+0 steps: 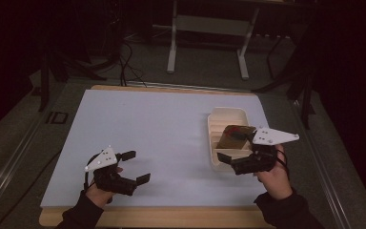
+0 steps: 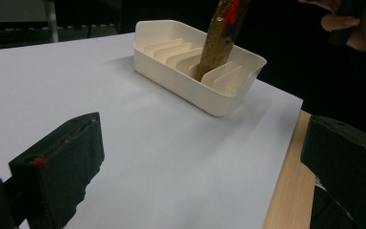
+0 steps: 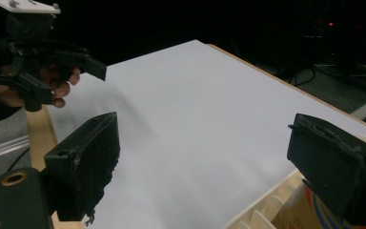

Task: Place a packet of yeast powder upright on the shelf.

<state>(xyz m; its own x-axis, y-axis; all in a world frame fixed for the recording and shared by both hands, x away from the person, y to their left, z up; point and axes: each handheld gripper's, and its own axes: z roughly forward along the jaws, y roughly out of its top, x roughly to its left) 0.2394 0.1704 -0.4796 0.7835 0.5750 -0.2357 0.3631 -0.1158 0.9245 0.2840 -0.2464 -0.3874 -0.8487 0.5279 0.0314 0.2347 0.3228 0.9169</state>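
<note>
Standing over the white surface (image 1: 162,138), I see both of the person's forearms reaching in from the near edge, each hand wrapped around the back of its tool. The left hand (image 1: 101,190) sits low near the front-left corner, wrist angled so the left claw (image 1: 136,167) aims forward and to the right across the sheet; its jaws are spread wide with nothing between them, and its grey plate tilts up on top. In the right gripper view that same claw shows farther off, raised a little over the sheet's edge.

The right hand (image 1: 275,179) is at the front-right, with the right claw (image 1: 228,162) turned leftward, jaws parted and released, empty, its tips at the near end of a cream slotted tray (image 1: 216,125). The tray lies just ahead of that claw, its long side running away from the person, with ribbed dividers across its floor.

Between those dividers stands a flat brownish packet (image 2: 217,40) with red and blue marks. It rests on its lower edge in a slot, long axis rising steeply and leaning toward the tray's near end, its upper part beside the right claw's plate. Whether claw and packet touch, I cannot tell.
</note>
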